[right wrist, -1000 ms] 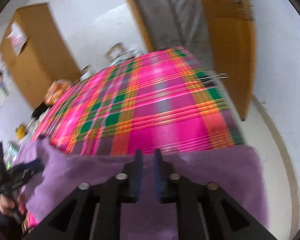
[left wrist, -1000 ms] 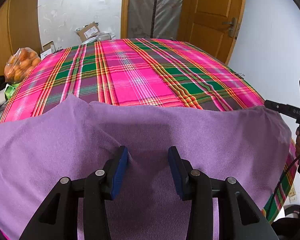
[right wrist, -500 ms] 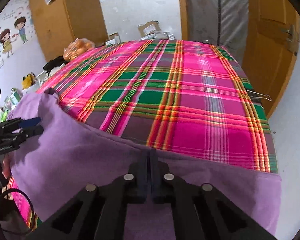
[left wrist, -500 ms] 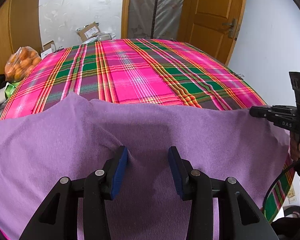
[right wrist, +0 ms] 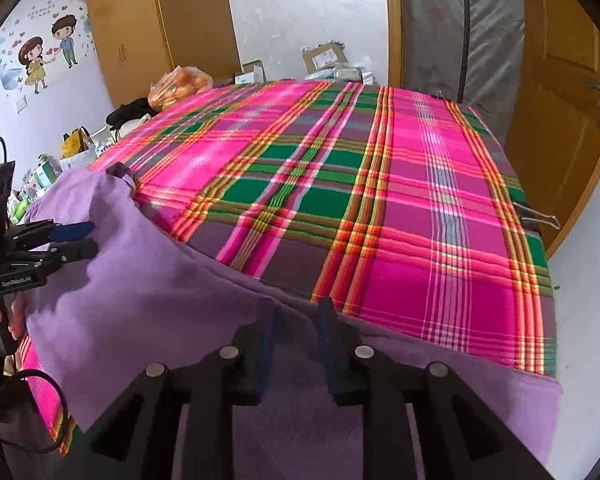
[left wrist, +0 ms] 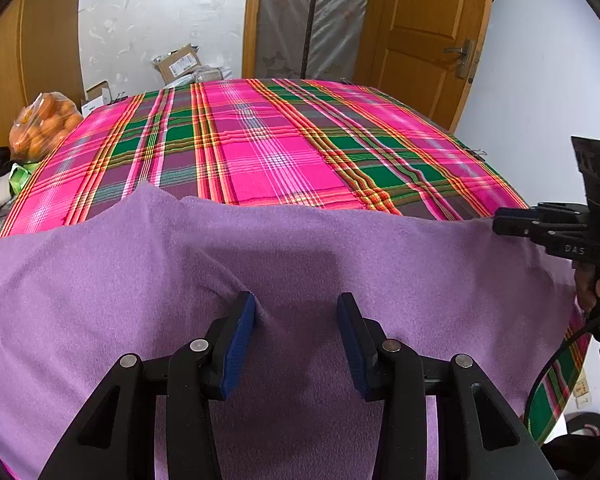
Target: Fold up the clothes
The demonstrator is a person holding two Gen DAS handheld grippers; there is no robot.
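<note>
Soft purple fleece garment (left wrist: pixel 380 264) lies spread across the near end of a table covered in a pink, green and orange plaid cloth (left wrist: pixel 284 152); the far part of the plaid is bare. Garment's far edge runs roughly straight across, with a small peak of fabric sticking up on the left side in the left wrist view. Left gripper (left wrist: pixel 296 336), black with blue pads, stands wide apart over the fleece, jaws spread; the fabric puckers up against the left pad and a shadow sits between the fingers, nothing clamped. Right gripper (right wrist: pixel 296 344), also black with blue pads, has its jaws parted a moderate way, tips at the garment's far edge where the fleece meets the plaid; cannot tell if any fabric sits between them, not pinched. In the left wrist view the right gripper shows at the right edge, tips touching the garment's right corner. In the right wrist view the left gripper sits at far left near a bunched purple fold. Clear bag of oranges (left wrist: pixel 44 126) beside the table's far left corner, cardboard boxes (left wrist: pixel 178 63) behind the table, wooden door (left wrist: pixel 424 40) at right. Binder clip (right wrist: pixel 538 220) on the cloth's right edge.
</note>
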